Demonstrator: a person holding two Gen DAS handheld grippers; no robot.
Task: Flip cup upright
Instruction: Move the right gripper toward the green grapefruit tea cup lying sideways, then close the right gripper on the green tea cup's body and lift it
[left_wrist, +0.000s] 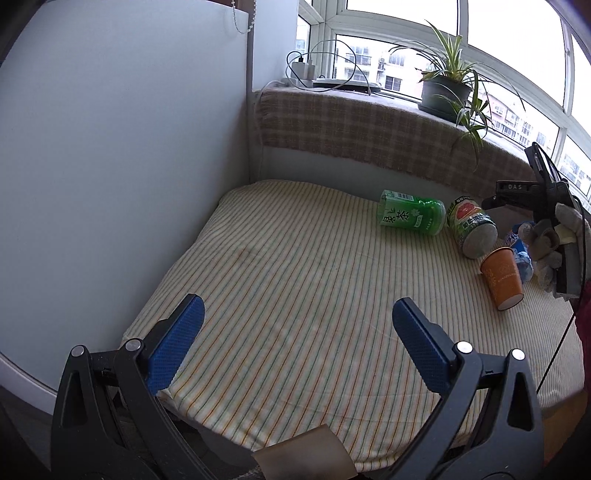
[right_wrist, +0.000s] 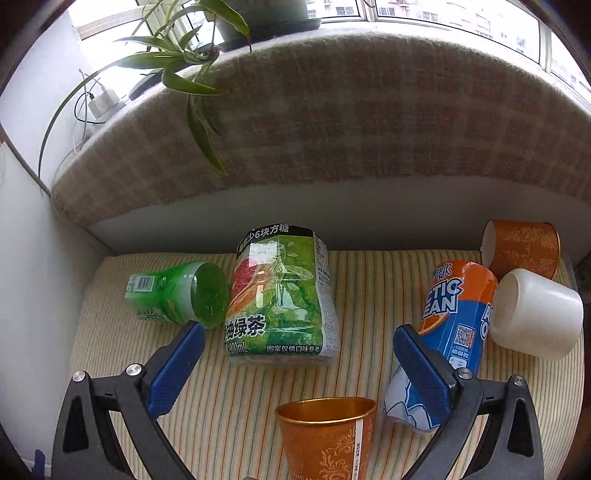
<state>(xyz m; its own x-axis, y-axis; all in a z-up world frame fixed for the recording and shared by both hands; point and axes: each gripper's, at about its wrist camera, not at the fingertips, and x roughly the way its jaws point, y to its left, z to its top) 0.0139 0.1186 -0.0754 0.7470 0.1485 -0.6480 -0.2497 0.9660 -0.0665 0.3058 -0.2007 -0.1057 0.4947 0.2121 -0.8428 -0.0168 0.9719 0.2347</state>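
The striped cloth fills the lower half of both views. It looks padded, so expect whatever you set down on it to wobble.

Across the middle of the right wrist view lie a green-label bottle and a blue-and-orange bottle, both on their sides. A white cup lies tipped at the right edge.

Your target is most likely the orange paper cup at the bottom centre of that view. Its gold-lined mouth faces the top of the frame, and it appears to lie tipped over rather than stand on its base.

Your right gripper is spread wide with nothing in it, and the cup sits low between its fingers. Your left gripper is also spread and empty, over bare cloth at the lower centre of its view.

Treat the cup as light, thin-walled and easy to crush. Pinch gently across the side wall near the stiffer rolled rim, because the glossy print may slip.
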